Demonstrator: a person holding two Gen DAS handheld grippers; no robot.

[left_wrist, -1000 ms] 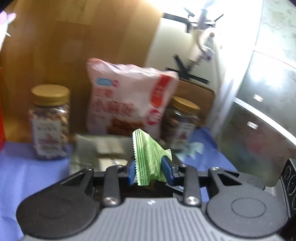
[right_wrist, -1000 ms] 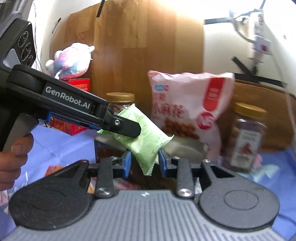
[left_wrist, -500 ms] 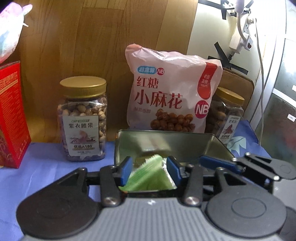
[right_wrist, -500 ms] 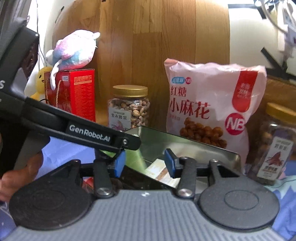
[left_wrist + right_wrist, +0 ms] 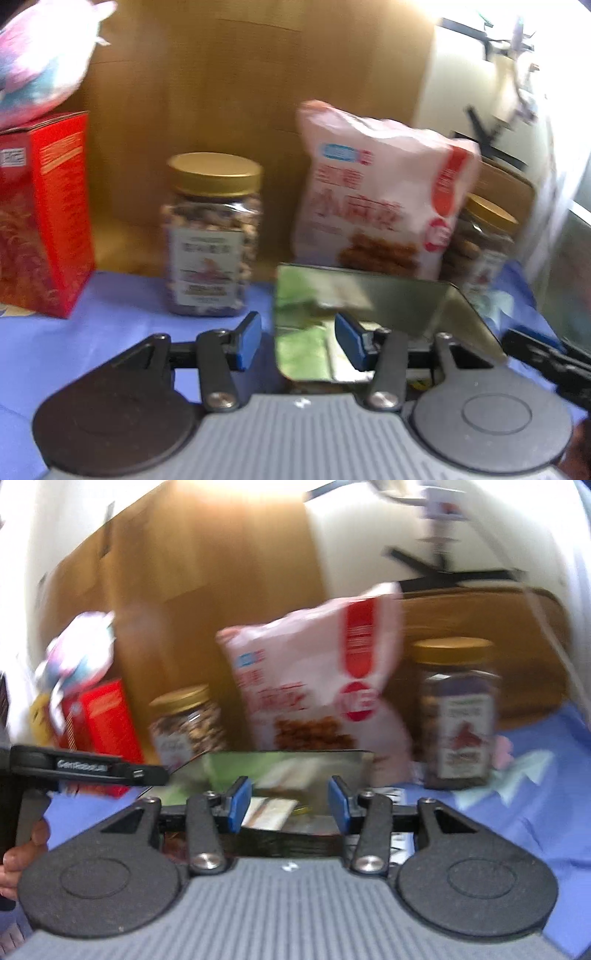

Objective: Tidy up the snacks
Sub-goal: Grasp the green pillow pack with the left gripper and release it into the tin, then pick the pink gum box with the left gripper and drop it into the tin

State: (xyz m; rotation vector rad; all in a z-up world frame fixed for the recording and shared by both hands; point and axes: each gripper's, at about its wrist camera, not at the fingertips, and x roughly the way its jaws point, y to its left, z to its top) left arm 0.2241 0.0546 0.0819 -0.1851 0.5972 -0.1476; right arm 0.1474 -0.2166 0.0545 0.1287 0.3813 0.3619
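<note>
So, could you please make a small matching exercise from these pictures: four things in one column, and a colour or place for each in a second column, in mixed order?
Things:
1. red box
2. pink snack bag
3. left nut jar
4. metal tin

Descriptions:
A. shiny and open, directly in front of both grippers
B. gold lid, between the box and the bag
C. has a plush toy on top
D. stands behind the tin, between the two jars

Pairs: 1-C, 2-D, 3-B, 4-A
</note>
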